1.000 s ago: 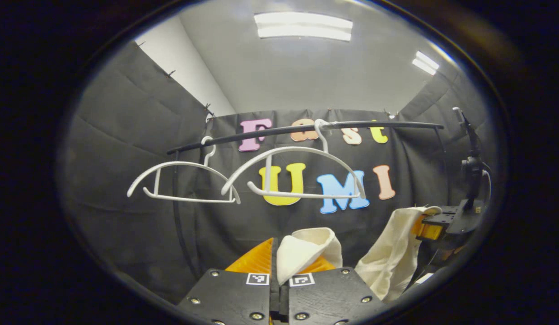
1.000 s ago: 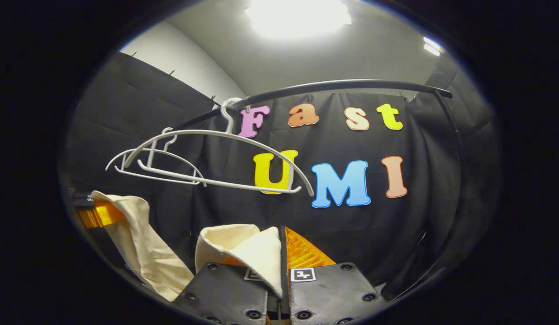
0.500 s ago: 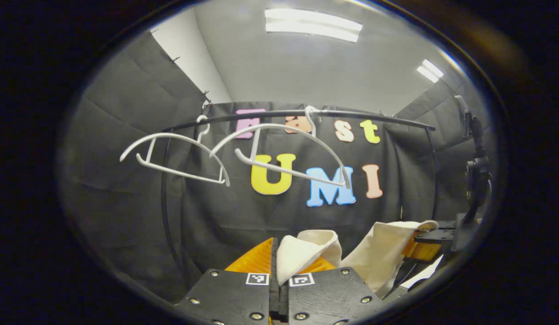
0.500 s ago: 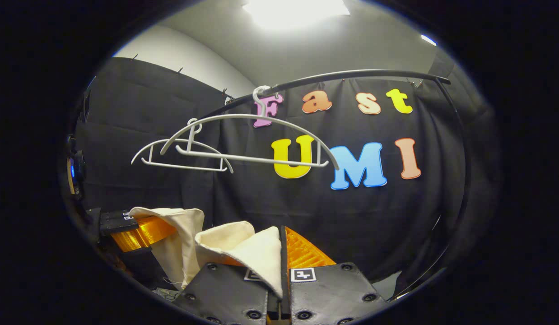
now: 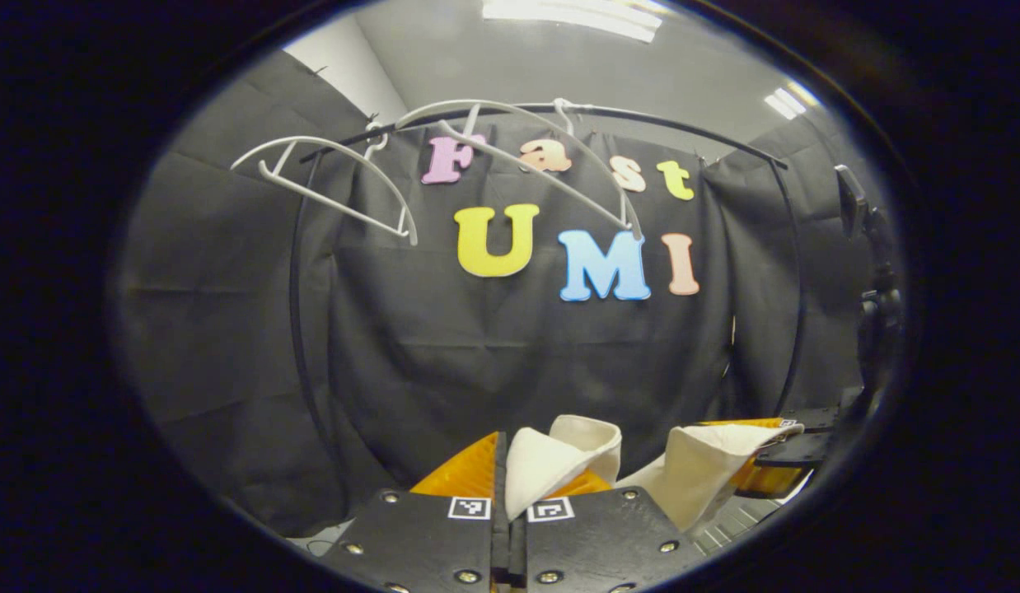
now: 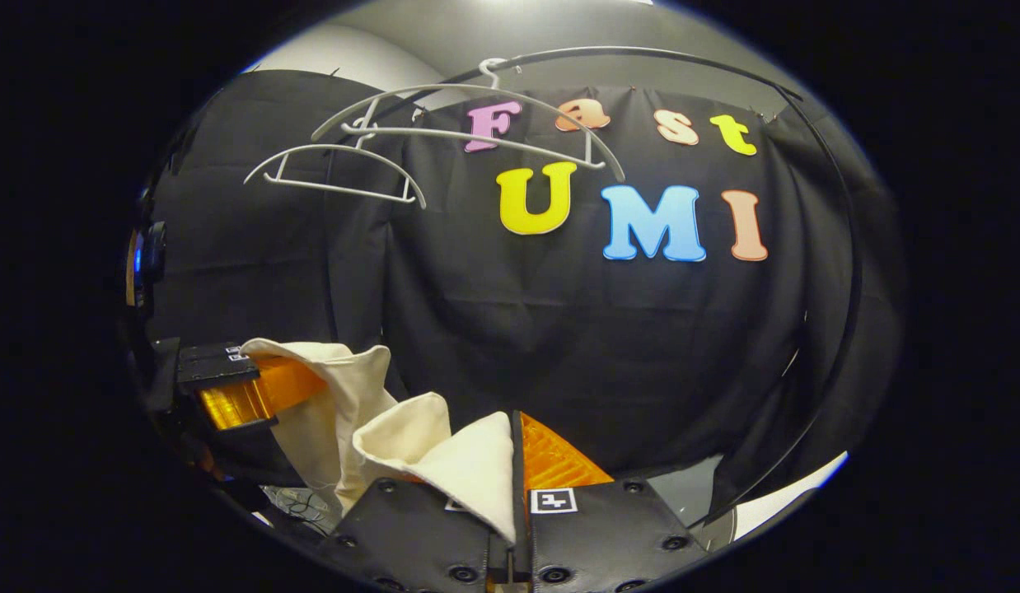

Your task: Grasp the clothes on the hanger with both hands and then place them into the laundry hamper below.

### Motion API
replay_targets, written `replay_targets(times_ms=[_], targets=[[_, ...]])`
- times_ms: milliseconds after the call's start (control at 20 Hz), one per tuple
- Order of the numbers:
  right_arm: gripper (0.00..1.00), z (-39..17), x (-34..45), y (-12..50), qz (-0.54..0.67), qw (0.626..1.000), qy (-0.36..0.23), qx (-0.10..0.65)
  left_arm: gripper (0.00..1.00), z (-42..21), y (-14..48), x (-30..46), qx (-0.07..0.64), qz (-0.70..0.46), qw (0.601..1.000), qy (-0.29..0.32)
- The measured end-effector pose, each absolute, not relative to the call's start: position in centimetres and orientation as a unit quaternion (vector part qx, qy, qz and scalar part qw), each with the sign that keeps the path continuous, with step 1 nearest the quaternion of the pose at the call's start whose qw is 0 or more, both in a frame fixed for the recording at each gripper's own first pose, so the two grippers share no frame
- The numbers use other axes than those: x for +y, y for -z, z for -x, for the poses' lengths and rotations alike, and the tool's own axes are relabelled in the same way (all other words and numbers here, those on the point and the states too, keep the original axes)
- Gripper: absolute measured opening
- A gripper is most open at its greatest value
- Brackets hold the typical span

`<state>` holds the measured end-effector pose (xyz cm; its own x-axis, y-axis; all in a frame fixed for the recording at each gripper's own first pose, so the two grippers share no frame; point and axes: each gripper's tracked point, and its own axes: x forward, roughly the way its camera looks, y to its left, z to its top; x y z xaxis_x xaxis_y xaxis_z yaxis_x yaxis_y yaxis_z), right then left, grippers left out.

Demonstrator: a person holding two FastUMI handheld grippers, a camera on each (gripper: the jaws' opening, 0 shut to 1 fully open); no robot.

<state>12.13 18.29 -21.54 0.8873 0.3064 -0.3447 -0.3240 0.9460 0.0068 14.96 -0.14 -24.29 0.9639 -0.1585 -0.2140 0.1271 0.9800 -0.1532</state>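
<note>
A cream cloth garment (image 5: 551, 469) is pinched between the orange fingers of my left gripper (image 5: 503, 482), which is shut on it. The same garment (image 6: 444, 461) is held in my right gripper (image 6: 514, 469), also shut on it. In the left gripper view the right gripper (image 5: 774, 465) shows at the lower right with the cloth draped from it. In the right gripper view the left gripper (image 6: 238, 395) shows at the lower left, cloth hanging between the two. Two bare white hangers (image 5: 329, 181) (image 5: 543, 156) hang on the black rail (image 5: 666, 132) high above.
The black rail's curved uprights (image 5: 300, 346) (image 6: 839, 329) stand on both sides. A black camera stand (image 5: 868, 288) rises at the right in the left gripper view. A pale floor strip (image 6: 774, 502) shows at the lower right.
Both grippers have gone down with the garment; the rail and hangers have risen in both views. The far hanger swings. The two grippers have come closer together.
</note>
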Motion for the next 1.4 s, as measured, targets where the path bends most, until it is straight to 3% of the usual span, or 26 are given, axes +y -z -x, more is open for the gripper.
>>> replay_targets(times_ms=[450,850,1050,1100,1250,1300,1350,1400], targets=[[0.04,-10.3,15.7,32.2,0.055,0.953,-0.132,0.268,0.02,-12.8,35.0,0.6,0.211,0.038,0.975,0.051],[0.07,-8.8,14.5,37.5,0.092,0.92,-0.117,0.362,0.02,-9.8,43.1,2.0,0.327,0.013,0.945,0.028],[0.12,-8.3,14.4,38.0,0.102,0.908,-0.121,0.389,0.02,-9.1,44.0,2.3,0.357,0.007,0.933,0.031],[0.2,-8.2,14.6,37.8,0.104,0.906,-0.125,0.391,0.03,-9.1,44.1,2.5,0.363,0.004,0.931,0.032],[0.43,-7.9,14.6,36.6,0.114,0.903,-0.13,0.392,0.6,-8.1,44.4,3.1,0.382,-0.005,0.924,0.028],[0.63,-8.3,14.7,35.6,0.11,0.907,-0.129,0.384,0.78,-7.6,44.3,3.4,0.386,-0.009,0.922,0.029],[0.73,-8.4,14.9,35.0,0.108,0.91,-0.129,0.379,0.96,-7.0,44.4,3.6,0.392,-0.013,0.919,0.031],[0.95,-8.6,15.0,33.8,0.111,0.913,-0.127,0.371,0.96,-6.4,44.3,3.9,0.399,-0.017,0.916,0.033]])
